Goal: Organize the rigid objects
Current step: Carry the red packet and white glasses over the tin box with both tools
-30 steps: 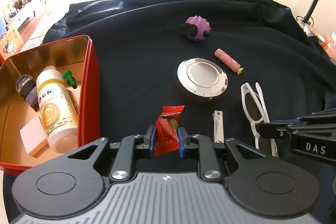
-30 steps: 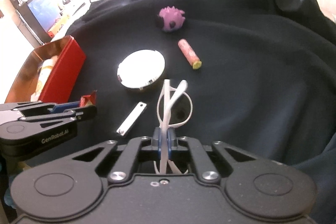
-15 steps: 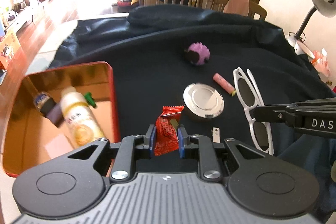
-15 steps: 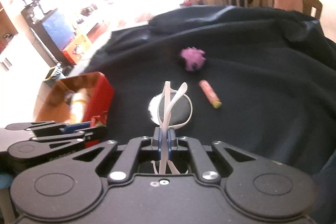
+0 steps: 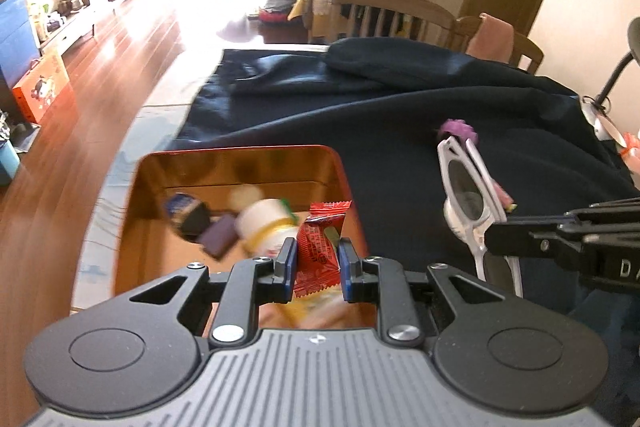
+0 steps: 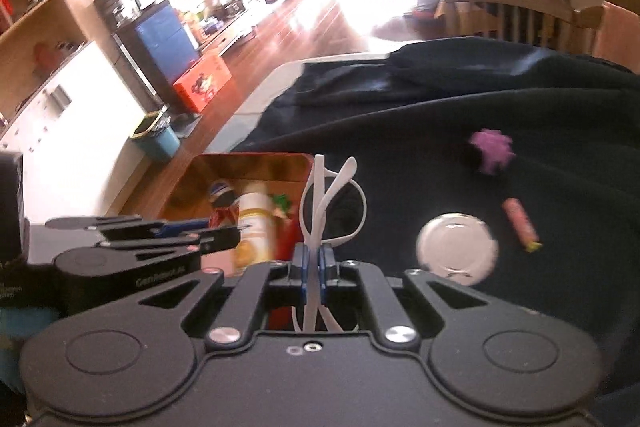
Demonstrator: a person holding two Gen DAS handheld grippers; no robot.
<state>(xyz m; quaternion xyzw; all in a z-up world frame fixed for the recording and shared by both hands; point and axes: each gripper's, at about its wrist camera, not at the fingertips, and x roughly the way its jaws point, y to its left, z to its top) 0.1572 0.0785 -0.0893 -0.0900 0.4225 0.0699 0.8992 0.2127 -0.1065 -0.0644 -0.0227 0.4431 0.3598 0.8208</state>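
Note:
My left gripper (image 5: pixel 317 263) is shut on a red snack packet (image 5: pixel 320 247) and holds it above the open red tin (image 5: pixel 236 153). The tin holds a white bottle (image 5: pixel 262 223), a dark jar and other small items. My right gripper (image 6: pixel 313 269) is shut on the white sunglasses (image 6: pixel 334 205), raised just right of the tin (image 6: pixel 256 158); from the left wrist view the sunglasses (image 5: pixel 466 195) hang off the right gripper's tip (image 5: pixel 494 239). In the right wrist view the left gripper (image 6: pixel 222 235) sits over the tin.
On the dark cloth (image 6: pixel 520 115) lie a round silver lid (image 6: pixel 456 247), a pink tube (image 6: pixel 520 225) and a purple spiky toy (image 6: pixel 492 151). Wooden chairs (image 5: pixel 384 13) stand behind the table. The table's left edge drops to a wooden floor with a blue bin (image 6: pixel 158 141).
Both grippers rose and swung left with their loads. The packet went from over the cloth to over the tin, and the sunglasses lifted off the cloth to beside the tin.

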